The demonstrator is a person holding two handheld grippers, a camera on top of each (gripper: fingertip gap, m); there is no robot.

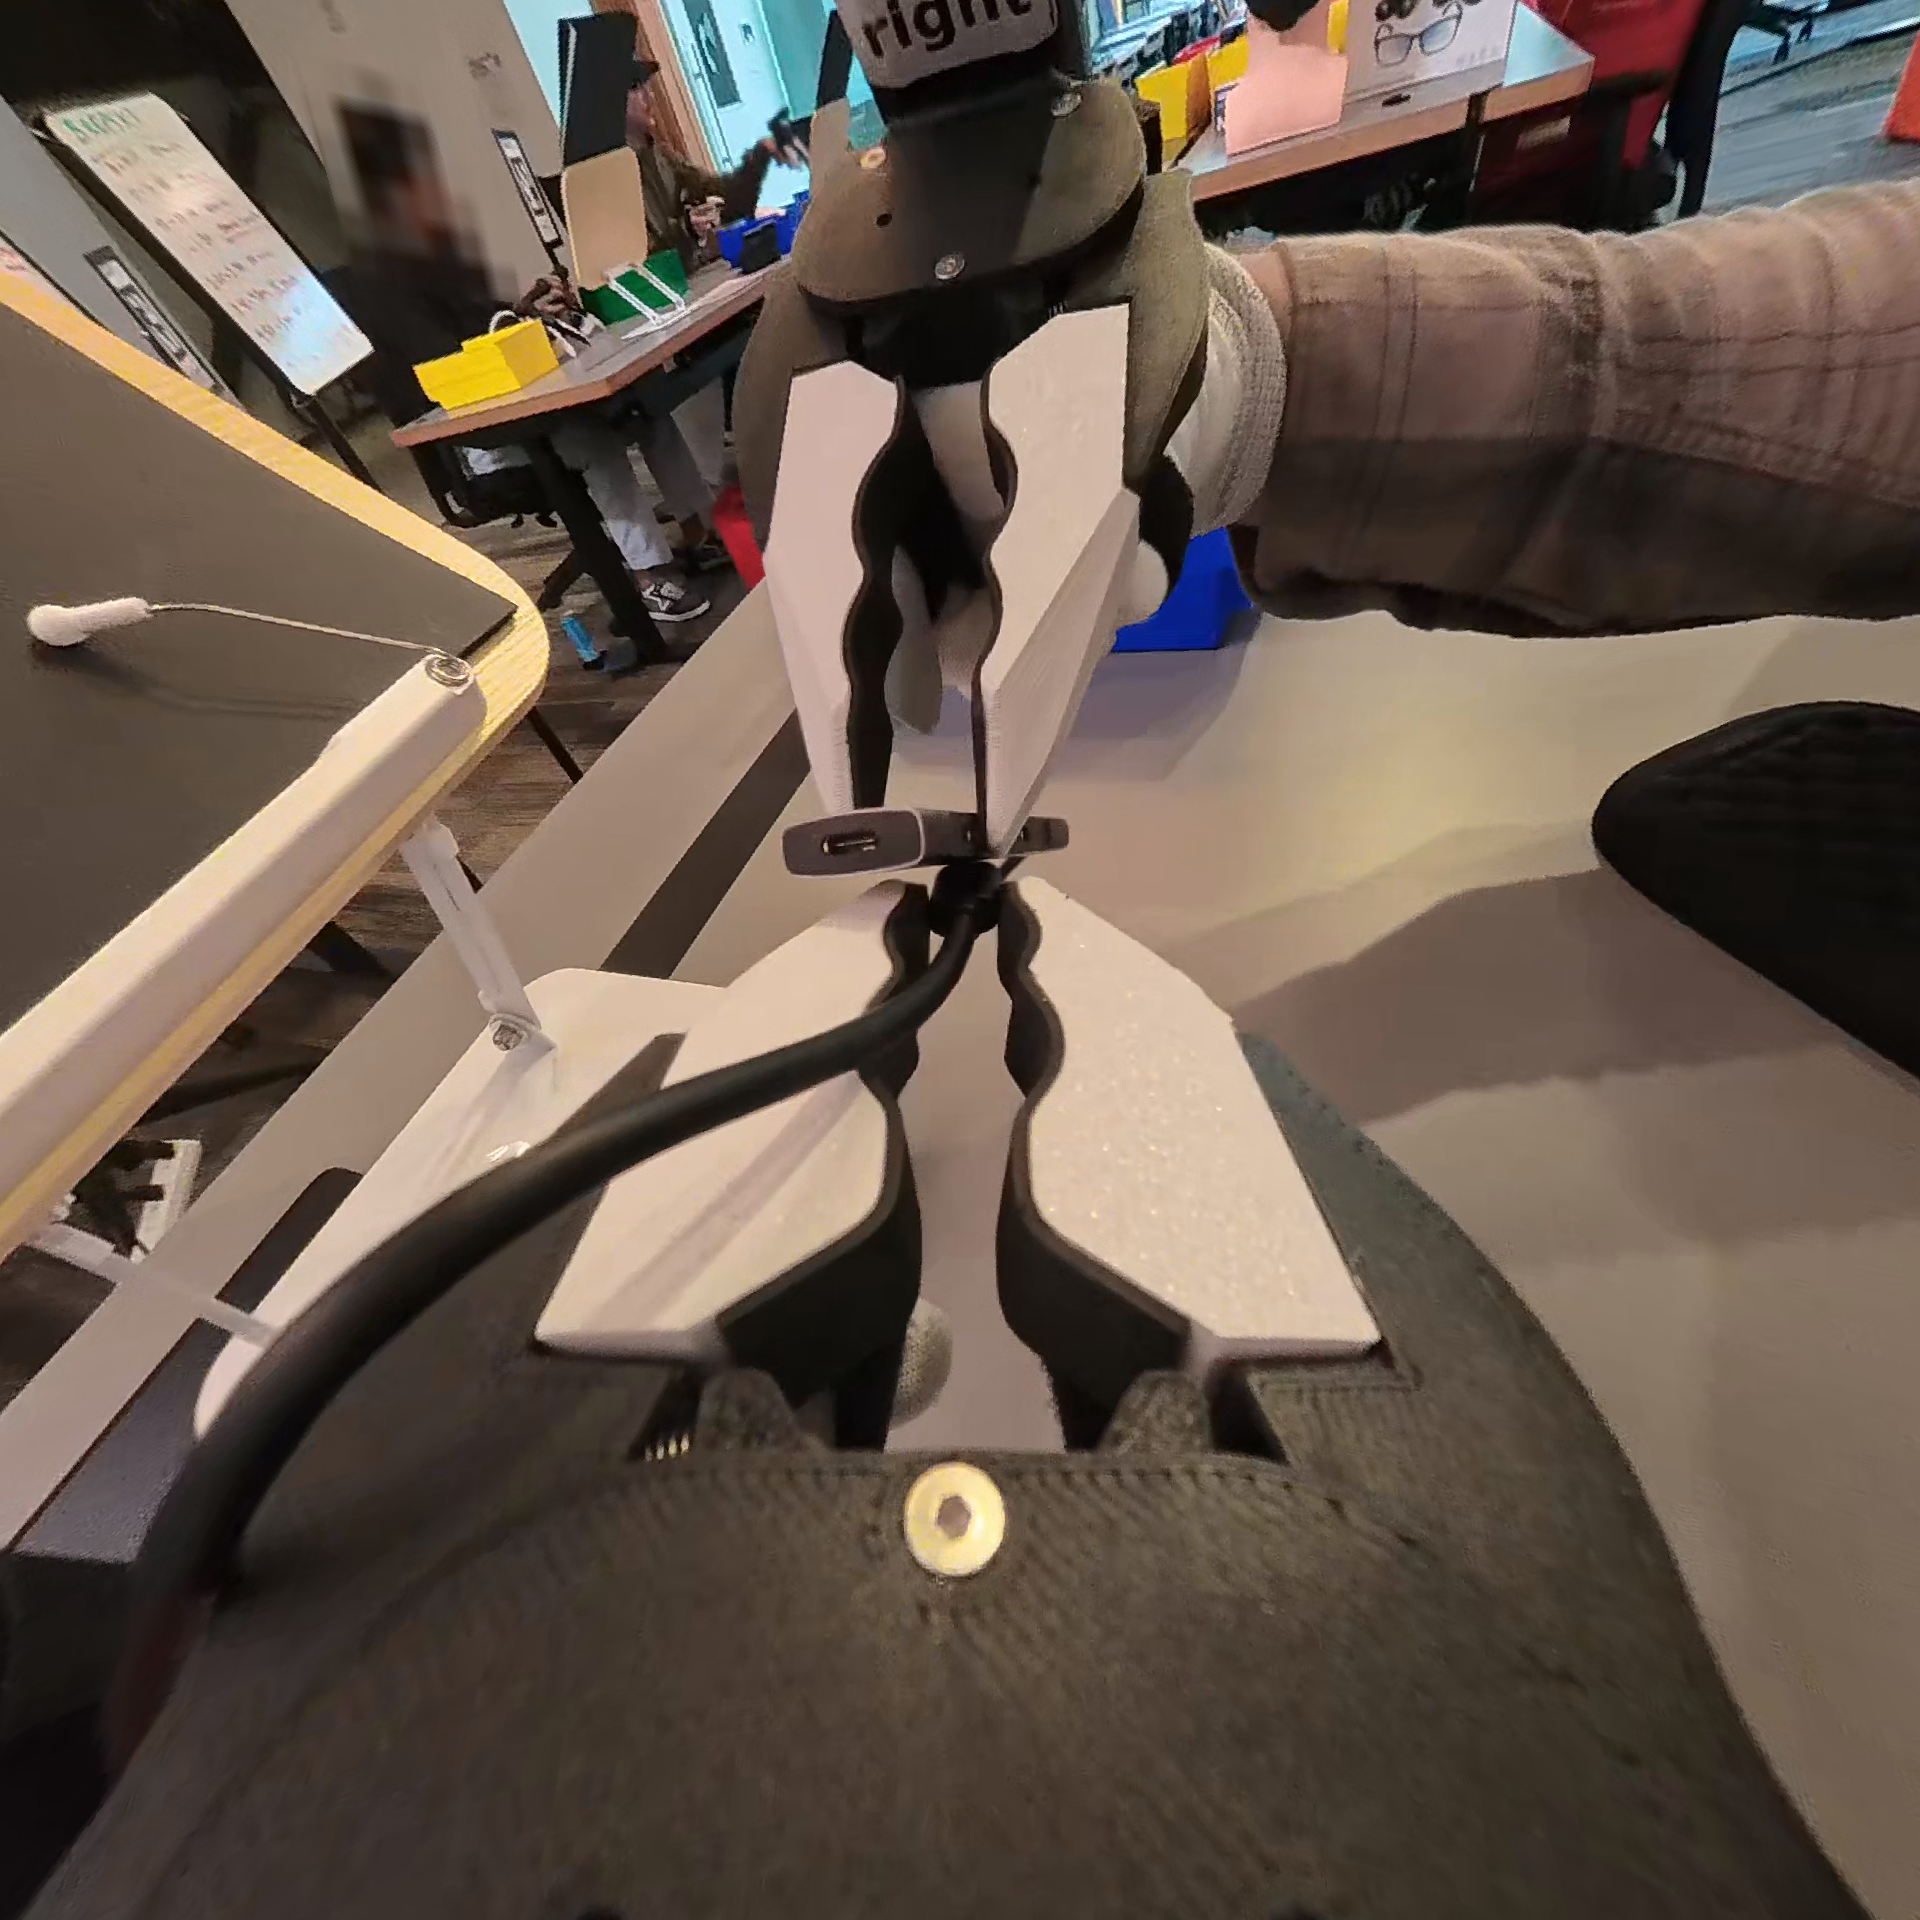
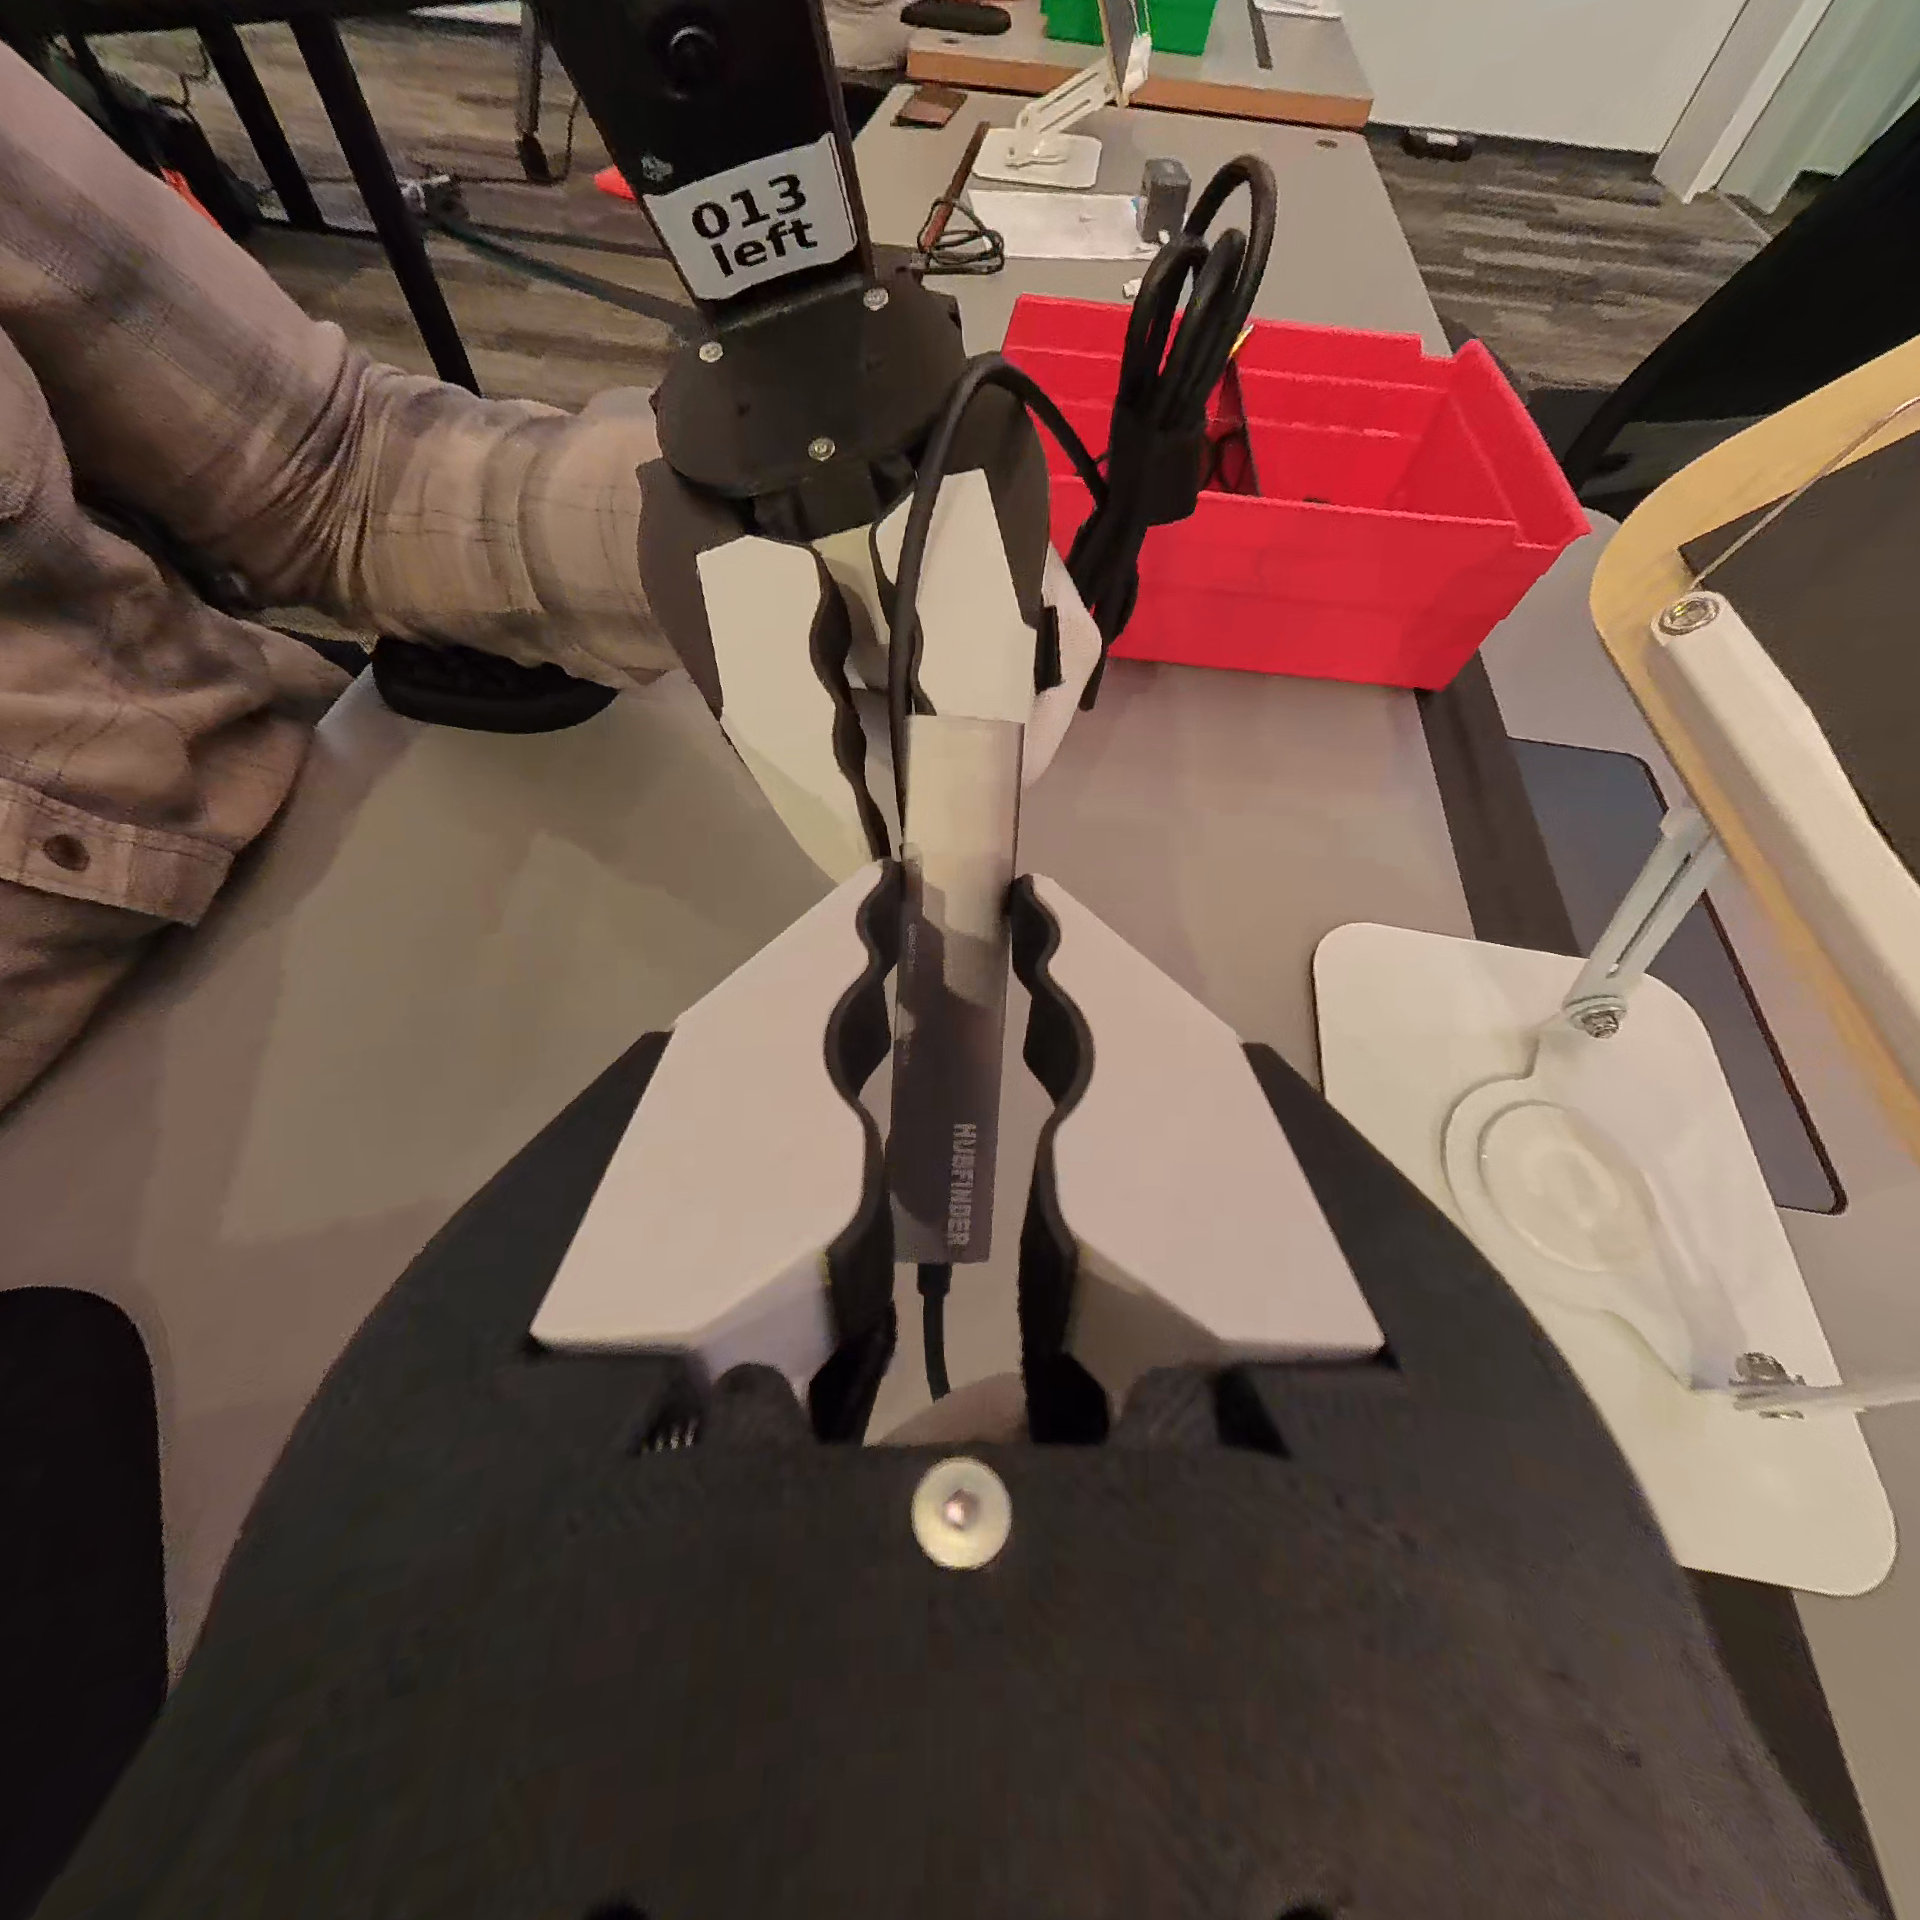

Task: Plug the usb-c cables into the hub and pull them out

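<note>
My right gripper [image 2: 956, 883] is shut on a slim grey usb-c hub [image 2: 951, 1039] and holds it above the grey table [image 2: 468, 987]. The hub's own short black lead [image 2: 935, 1340] runs back between the fingers. My left gripper [image 1: 961, 899] is shut on the plug of a black usb-c cable [image 1: 582, 1132], with the plug pressed against the hub's end face [image 1: 883, 844]. One empty port shows beside it. I cannot tell how deep the plug sits. The right gripper [image 1: 914, 805] reaches down from above. In the right wrist view the left gripper [image 2: 899, 800] faces me, the cable [image 2: 904, 582] looping over it.
A red bin [image 2: 1351, 540] with a coiled black cable bundle [image 2: 1195, 364] stands behind the grippers. A white stand base [image 2: 1558, 1195] carrying a tilted dark board [image 1: 187, 623] is on the table beside them. A person's sleeved arm [image 1: 1558, 416] holds each gripper. A black chair part [image 1: 1787, 852] is close by. Less than 4 cm separates the two grippers' tips.
</note>
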